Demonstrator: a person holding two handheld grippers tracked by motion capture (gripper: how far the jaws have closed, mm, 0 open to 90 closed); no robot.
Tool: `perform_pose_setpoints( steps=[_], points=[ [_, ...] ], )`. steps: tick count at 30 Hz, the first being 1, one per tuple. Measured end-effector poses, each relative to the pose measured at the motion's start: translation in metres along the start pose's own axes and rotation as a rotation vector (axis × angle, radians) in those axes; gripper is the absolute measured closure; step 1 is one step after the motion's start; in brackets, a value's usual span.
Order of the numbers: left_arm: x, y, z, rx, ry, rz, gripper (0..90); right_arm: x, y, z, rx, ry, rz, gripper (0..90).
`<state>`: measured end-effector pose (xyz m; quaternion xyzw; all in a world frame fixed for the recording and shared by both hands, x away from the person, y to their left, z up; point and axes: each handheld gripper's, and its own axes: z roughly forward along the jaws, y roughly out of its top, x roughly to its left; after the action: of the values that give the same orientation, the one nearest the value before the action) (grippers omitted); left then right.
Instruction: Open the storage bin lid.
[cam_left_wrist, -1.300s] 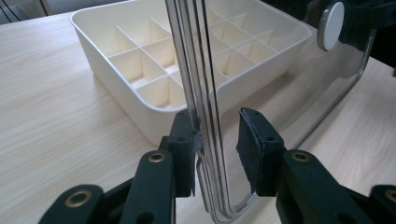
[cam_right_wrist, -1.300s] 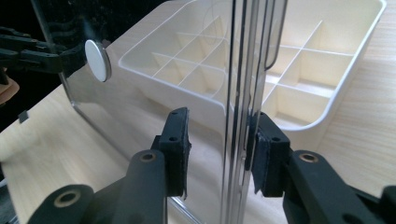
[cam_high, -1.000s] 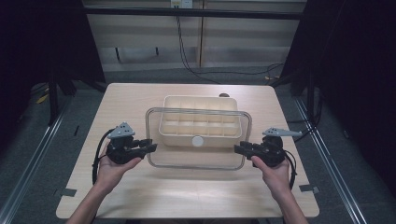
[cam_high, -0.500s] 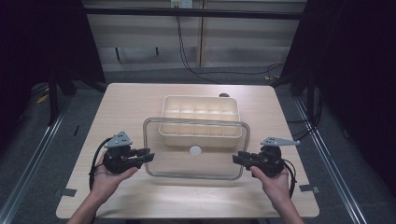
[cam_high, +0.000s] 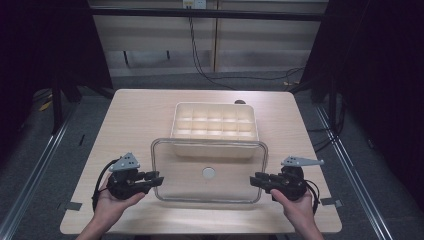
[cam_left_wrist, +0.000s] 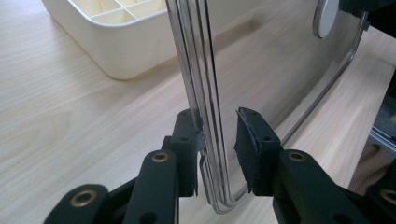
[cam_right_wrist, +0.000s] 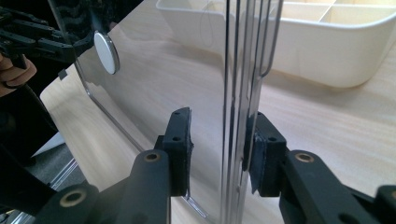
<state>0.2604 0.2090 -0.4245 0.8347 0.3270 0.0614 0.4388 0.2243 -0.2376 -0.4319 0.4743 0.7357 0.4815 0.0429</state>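
The clear lid sits just in front of the cream compartment tray, its far edge overlapping the tray's near wall. Left gripper and right gripper jaws clamp its short edges above the worktop.

L gripper sits at the near-left, held from below in the person's left hand, forearm coming in from the bottom edge. Jaws point inward toward the R side, roughly level, closed down w/ a thin clear edge between the pads. R gripper mirrors it at the near-right, right hand under it, jaws pointing inward toward the L, likewise clamped. Both grippers abt the same height, well apart.
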Motion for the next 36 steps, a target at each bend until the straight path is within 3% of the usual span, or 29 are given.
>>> perform_pose_setpoints(
  steps=[17, 22, 27, 31, 36],
  points=[
    [0.0, -0.026, 0.003, 0.058, -0.015, -0.051, 69.5, 0.005, -0.02, 0.01, 0.056, 0.019, 0.013, 65.9],
    [-0.004, -0.029, 0.007, 0.071, -0.025, -0.034, 68.5, 0.002, -0.027, 0.011, 0.068, 0.013, 0.043, 65.5],
    [-0.004, -0.032, 0.013, 0.071, -0.015, -0.014, 65.8, 0.004, -0.032, 0.012, 0.078, -0.035, 0.007, 62.7],
    [0.0, -0.033, 0.018, 0.07, -0.025, -0.039, 64.1, 0.0, -0.034, 0.016, 0.091, -0.037, 0.016, 61.4],
    [0.0, -0.034, 0.021, 0.083, -0.012, -0.027, 62.3, -0.001, -0.035, 0.02, 0.099, -0.045, 0.018, 58.2]
  ],
)
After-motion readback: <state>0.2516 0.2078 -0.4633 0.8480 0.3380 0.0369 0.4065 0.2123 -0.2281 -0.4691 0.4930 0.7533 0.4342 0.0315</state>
